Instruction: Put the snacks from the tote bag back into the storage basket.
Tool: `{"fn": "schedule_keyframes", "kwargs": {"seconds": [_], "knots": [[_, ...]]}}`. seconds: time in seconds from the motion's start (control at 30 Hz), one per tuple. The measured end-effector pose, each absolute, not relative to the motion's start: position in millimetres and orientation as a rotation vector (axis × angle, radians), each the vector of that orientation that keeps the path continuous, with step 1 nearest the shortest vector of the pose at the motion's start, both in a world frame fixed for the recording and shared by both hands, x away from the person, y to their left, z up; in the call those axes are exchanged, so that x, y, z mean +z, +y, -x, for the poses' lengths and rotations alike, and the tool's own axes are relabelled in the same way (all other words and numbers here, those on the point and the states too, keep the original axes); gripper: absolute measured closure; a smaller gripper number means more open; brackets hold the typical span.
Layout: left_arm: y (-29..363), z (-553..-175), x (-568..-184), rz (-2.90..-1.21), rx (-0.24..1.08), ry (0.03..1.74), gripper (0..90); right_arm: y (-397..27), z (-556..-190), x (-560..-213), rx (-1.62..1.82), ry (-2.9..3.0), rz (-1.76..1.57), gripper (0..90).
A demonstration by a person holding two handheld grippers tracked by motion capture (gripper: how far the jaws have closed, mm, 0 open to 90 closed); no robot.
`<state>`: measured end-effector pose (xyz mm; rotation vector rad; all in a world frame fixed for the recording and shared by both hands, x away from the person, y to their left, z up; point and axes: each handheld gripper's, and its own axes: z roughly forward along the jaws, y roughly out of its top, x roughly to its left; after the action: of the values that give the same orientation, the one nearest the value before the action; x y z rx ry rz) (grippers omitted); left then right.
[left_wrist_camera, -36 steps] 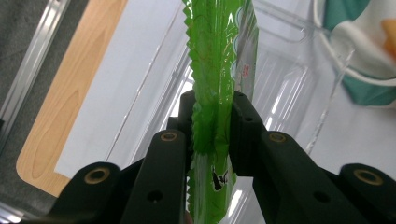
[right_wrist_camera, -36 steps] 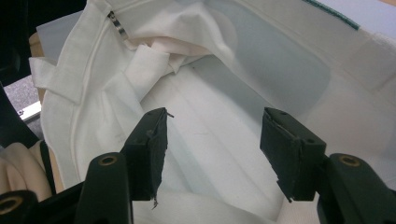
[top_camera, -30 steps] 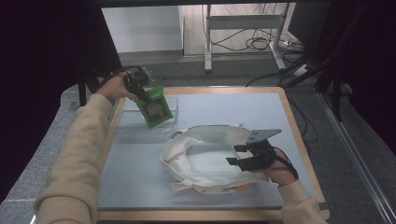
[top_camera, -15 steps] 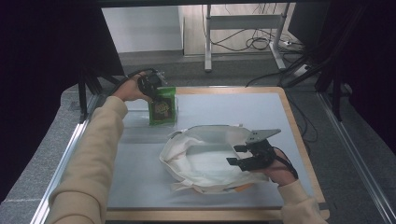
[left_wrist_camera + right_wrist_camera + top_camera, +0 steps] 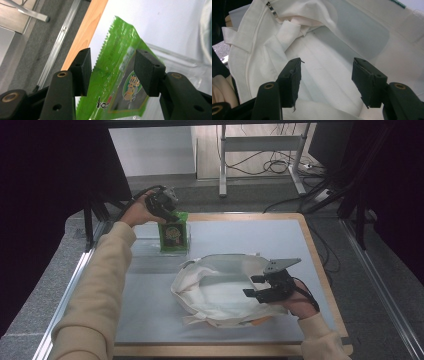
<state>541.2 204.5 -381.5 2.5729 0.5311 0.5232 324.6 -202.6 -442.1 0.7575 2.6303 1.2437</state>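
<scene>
L gripper (image 5: pixel 112 72) jaws had just been opening, green snack packet (image 5: pixel 174 236) loose between them, standing in clear tray (image 5: pixel 145 245). R gripper (image 5: pixel 256 286) wide at cloth bag (image 5: pixel 220 292) mouth. Bagging not yet done.

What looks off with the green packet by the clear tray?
The green packet stands tilted in the clear tray, not flat. The left gripper has just been opening, its pads off the packet between them.

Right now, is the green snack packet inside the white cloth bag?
No, the green snack packet stands apart from the white cloth bag, near the table's far edge.
</scene>
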Motion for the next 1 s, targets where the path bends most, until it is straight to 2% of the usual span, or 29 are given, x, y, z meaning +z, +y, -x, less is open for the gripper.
{"fn": "schedule_keyframes", "kwargs": {"seconds": [0.47,0.67,1.0], "knots": [[216,-511,-362,-2.471,0.441,0.594,45.3,-203,-324,-439,1.263,2.622,-0.745,40.3],[220,-488,-357,-2.401,0.427,0.615,45.6,-201,-321,-437,1.273,2.620,-0.728,40.1],[226,-447,-361,-2.378,0.388,0.653,44.2,-202,-317,-431,1.289,2.608,-0.705,39.8]]}}
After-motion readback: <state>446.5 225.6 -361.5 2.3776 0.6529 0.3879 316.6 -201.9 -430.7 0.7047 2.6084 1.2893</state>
